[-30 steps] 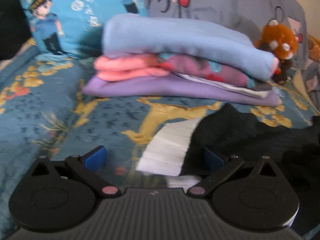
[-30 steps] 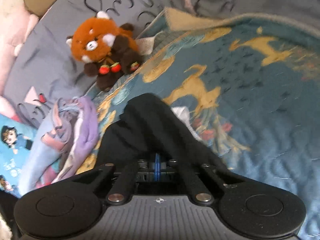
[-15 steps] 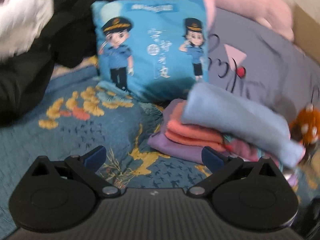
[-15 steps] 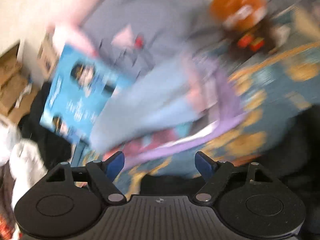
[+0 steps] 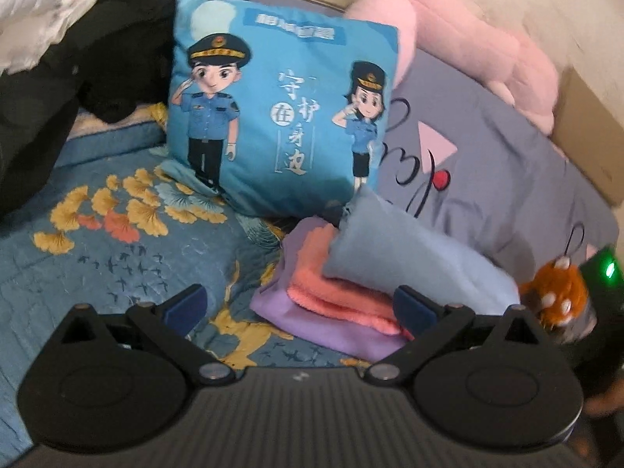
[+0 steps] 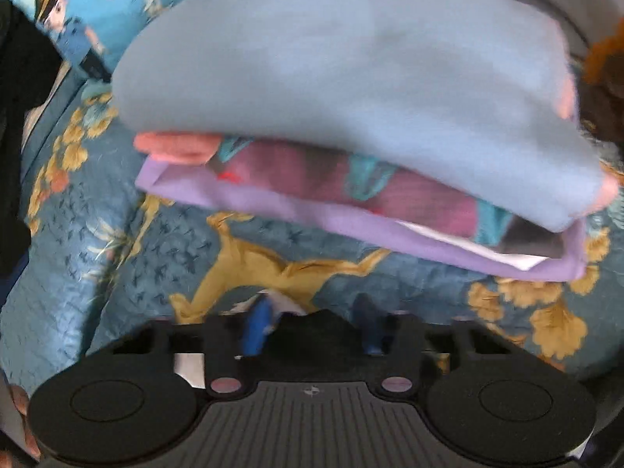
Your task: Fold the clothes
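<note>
Stack of folded clothes (image 6: 351,124), light-blue fleece on top, coral, patterned and lilac layers beneath, lies on the blue quilted bedspread with gold leaves (image 5: 117,257), at 12 o'clock of my right gripper (image 6: 314,329). Its fingers are closing on black cloth (image 6: 308,331); a second ago they pinched shut. My left gripper (image 5: 298,308) is spread, empty. Blue cartoon-officer cushion (image 5: 280,117) at 11 o'clock carries Chinese characters. No containers.

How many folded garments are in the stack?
4 visible: light blue on top, coral and patterned magenta beneath, purple at bottom. Others may be hidden.
</note>
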Motion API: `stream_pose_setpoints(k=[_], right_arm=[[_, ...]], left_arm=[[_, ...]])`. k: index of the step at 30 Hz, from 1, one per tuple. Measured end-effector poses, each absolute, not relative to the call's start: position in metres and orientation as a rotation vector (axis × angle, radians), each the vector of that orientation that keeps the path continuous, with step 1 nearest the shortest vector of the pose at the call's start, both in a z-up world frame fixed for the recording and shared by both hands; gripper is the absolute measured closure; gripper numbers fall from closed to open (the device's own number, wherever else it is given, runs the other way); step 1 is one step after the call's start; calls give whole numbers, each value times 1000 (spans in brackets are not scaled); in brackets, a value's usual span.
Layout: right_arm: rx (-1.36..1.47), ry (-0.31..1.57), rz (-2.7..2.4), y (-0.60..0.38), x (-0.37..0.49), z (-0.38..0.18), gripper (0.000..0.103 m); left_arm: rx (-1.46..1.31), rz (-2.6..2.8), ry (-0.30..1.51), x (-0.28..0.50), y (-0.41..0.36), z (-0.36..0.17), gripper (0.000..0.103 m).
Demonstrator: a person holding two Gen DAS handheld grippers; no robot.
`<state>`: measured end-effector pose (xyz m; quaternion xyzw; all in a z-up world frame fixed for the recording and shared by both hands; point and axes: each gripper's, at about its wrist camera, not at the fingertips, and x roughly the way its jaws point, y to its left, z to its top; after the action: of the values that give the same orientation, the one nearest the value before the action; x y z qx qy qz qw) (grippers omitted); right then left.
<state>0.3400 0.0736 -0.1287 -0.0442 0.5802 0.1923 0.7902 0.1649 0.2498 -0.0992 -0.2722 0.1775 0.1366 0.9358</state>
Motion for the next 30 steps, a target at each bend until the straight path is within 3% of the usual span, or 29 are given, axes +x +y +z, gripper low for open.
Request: stream_pose_setpoints(k=[1, 3, 10, 13, 15, 16, 22, 25, 30], right_arm=[[-81, 1275, 421, 75, 342, -131, 68], [-59, 1310, 435, 76, 343, -132, 95], [-46, 1126, 596, 64, 296, -80, 98], [-111, 929, 762, 59, 263, -51, 77], [-182, 789, 802, 55, 241, -34, 29], [-205, 755, 783, 53, 235, -29, 26], [-36, 820, 680, 27, 239, -40, 29], [11, 872, 667, 26, 234, -68, 38], [419, 958, 593, -21, 216, -107, 38]], left_arm=[[-584, 286, 359, 164, 254, -100, 1], [-644, 299, 353, 161, 264, -103, 1], [-761, 320, 318, 151, 288, -106, 1], [-760, 314, 327, 151, 286, -106, 1], [-746, 309, 331, 152, 283, -105, 1], [-738, 308, 334, 153, 281, -105, 1], [-715, 305, 349, 157, 274, -105, 1], [-713, 303, 357, 159, 272, -106, 1], [-633, 116, 428, 174, 252, -104, 1]])
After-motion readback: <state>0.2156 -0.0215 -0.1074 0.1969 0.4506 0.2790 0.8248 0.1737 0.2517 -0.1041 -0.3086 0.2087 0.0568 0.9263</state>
